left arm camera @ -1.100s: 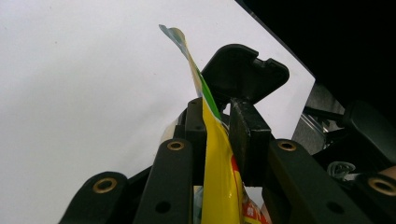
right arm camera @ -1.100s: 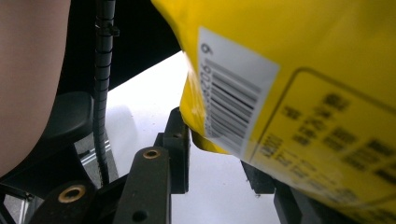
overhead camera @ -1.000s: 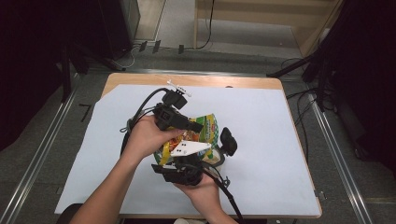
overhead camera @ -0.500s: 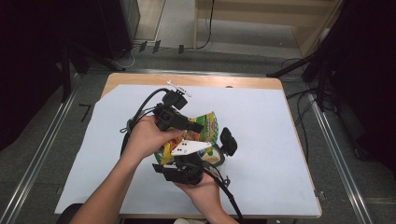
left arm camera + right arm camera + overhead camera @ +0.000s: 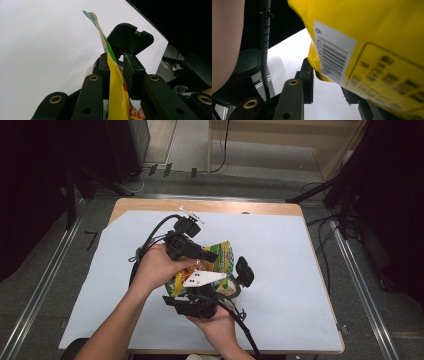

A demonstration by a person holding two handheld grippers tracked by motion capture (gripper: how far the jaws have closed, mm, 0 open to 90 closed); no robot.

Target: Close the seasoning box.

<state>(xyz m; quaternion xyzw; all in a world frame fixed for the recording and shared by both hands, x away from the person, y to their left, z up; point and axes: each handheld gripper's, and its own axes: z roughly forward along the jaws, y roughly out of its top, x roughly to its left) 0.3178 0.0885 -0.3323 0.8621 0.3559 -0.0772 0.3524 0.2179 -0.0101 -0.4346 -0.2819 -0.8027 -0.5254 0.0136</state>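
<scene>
A: At table centre, anything changed over the last second?

B: Nothing; both hands unmoved, so the pull on the yellow snack bag [image 5: 220,257] hasn't begun. Left gripper [image 5: 116,67] pinches its upper seam at 12 o'clock. Right gripper [image 5: 329,82] jaws flank its lower edge; contact unclear.

A: Count?

B: One bag, two grippers, one white table sheet [image 5: 300,270].

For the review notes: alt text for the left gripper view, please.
The left gripper has its two black jaws shut on the thin edge of a yellow and green snack bag, which rises between them above a white table cover.
</scene>
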